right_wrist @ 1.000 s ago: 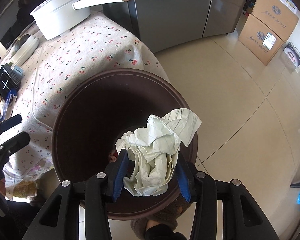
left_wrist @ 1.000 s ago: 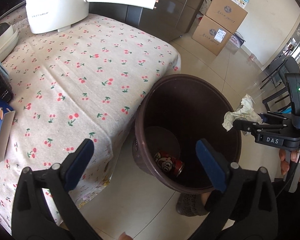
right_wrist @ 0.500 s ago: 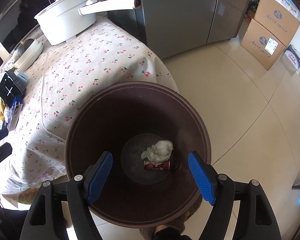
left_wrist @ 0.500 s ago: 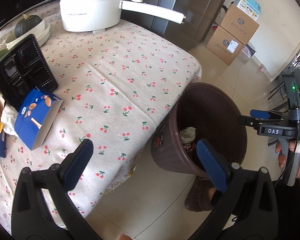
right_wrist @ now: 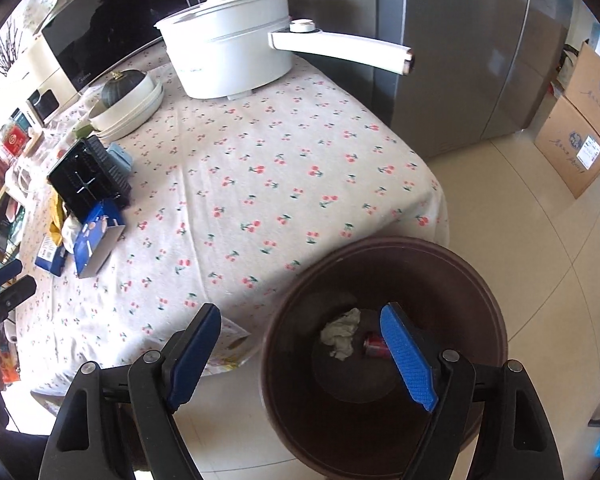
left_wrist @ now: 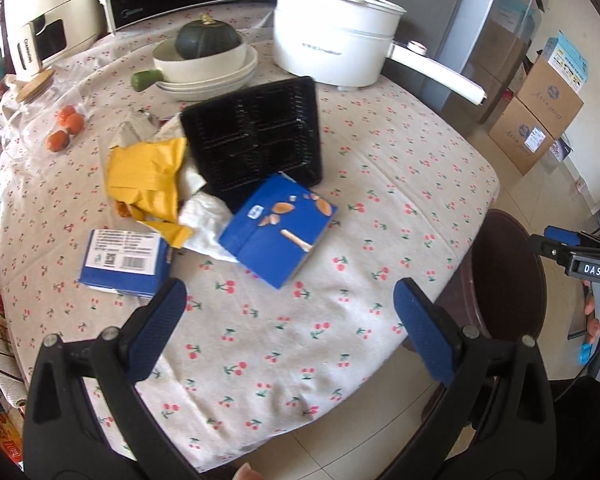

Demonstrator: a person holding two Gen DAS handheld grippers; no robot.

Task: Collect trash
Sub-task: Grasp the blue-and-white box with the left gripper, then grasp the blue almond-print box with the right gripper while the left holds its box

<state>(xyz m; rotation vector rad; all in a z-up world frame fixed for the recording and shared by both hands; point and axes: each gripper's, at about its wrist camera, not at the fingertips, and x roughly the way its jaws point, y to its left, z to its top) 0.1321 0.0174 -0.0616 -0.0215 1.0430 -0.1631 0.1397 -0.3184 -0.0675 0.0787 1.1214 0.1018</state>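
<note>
A brown trash bin (right_wrist: 384, 256) stands on the floor by the table corner; crumpled paper (right_wrist: 342, 332) and a red can (right_wrist: 374, 346) lie in its bottom. My right gripper (right_wrist: 306, 354) is open and empty above the bin's near rim; it also shows in the left wrist view (left_wrist: 556, 240). My left gripper (left_wrist: 295, 324) is open and empty over the table's front part. Ahead of it lie a blue snack box (left_wrist: 277, 228), a black plastic tray (left_wrist: 255, 140), a yellow wrapper (left_wrist: 147, 176), white paper (left_wrist: 205, 220) and a flat blue box (left_wrist: 123, 260).
The table (left_wrist: 380, 152) has a cherry-print cloth. At its back stand a white electric pot (left_wrist: 336, 48) with a long handle, stacked bowls holding a green squash (left_wrist: 207, 40), and oranges (left_wrist: 65, 128). Cardboard boxes (right_wrist: 580, 128) and a grey fridge (right_wrist: 460, 40) stand beyond.
My right gripper opened and dropped the crumpled paper into the bin, then pulled back. My left gripper swung left from the bin to over the table's trash pile.
</note>
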